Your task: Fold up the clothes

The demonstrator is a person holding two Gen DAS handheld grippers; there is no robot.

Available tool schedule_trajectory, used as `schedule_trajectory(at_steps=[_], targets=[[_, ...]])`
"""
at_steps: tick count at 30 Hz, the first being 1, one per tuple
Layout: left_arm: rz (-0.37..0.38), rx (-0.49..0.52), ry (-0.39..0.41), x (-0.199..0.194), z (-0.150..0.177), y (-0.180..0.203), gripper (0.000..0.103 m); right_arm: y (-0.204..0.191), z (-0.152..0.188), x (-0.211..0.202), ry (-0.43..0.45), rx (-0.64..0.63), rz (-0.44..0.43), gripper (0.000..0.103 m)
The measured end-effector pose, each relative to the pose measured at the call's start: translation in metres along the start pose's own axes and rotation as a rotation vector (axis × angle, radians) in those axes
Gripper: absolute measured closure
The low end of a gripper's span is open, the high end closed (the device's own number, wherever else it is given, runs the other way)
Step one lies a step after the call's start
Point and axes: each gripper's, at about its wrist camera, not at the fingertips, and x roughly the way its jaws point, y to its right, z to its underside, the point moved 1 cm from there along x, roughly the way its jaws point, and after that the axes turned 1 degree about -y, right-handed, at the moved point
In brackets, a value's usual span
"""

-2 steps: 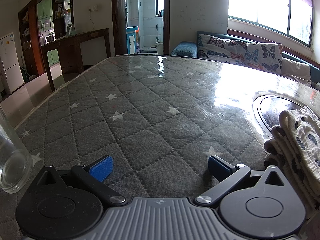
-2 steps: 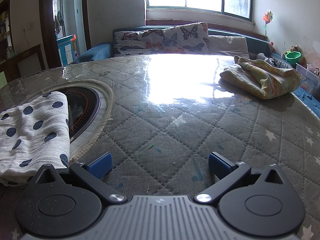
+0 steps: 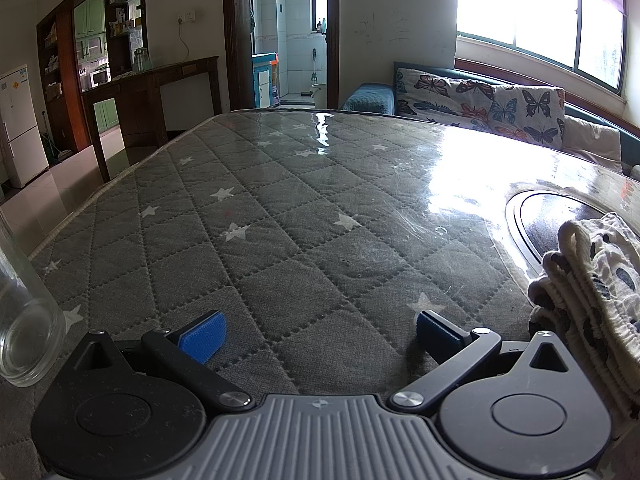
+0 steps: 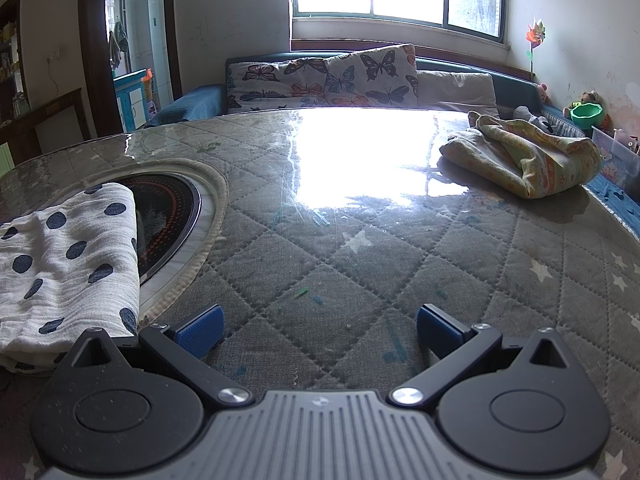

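Lacking any legible writing — folded dotted cloth (image 4: 68, 264), quilted star-print table (image 4: 360, 280)

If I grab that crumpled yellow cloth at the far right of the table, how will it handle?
The crumpled yellow cloth lies in a slumped heap with soft folds, so it is probably floppy and would droop from a pinch. It looks like thin fabric, likely light. On the glossy table cover, a push would probably slide it rather than roll it.
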Motion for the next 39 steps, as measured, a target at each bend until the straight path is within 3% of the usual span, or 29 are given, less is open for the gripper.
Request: schedule_trajectory(at_steps=[4,8,14,18,25,28,31,34,39], targets=[[-0.003,0.003,-0.001,0.0,0.0,0.001,0.0,0.0,0.0,-0.001,0.001,-0.002,-0.002,0.0],[-0.002,0.003,-0.002,-0.003,-0.001,0.0,0.0,-0.001,-0.001,-0.006,0.011,-0.009,-0.017,0.007],[-0.005,0.002,-0.021,0.0,-0.002,0.004,0.0,-0.028,-0.012,-0.044,0.092,-0.134,-0.092,0.011],[0.019,0.004,-0.065,0.002,-0.005,0.009,0.0,-0.065,-0.018,-0.073,0.122,-0.297,-0.211,0.014],[0.031,0.021,-0.088,-0.014,-0.003,0.016,0.0,-0.148,-0.001,-0.106,0.14,-0.609,-0.413,0.022],[0.045,0.01,-0.109,-0.021,-0.004,0.016,0.0,-0.183,0.012,-0.115,0.14,-0.737,-0.485,0.032],[0.054,0.001,-0.112,-0.029,-0.006,0.015,0.0,-0.202,0.021,-0.118,0.14,-0.833,-0.519,0.04],[0.057,0.003,-0.115,-0.035,-0.004,0.015,0.0,-0.216,0.028,-0.116,0.136,-0.921,-0.536,0.042],[0.098,-0.029,-0.148,-0.043,-0.003,0.014,0.0,-0.239,0.047,-0.112,0.157,-1.124,-0.503,0.047]])
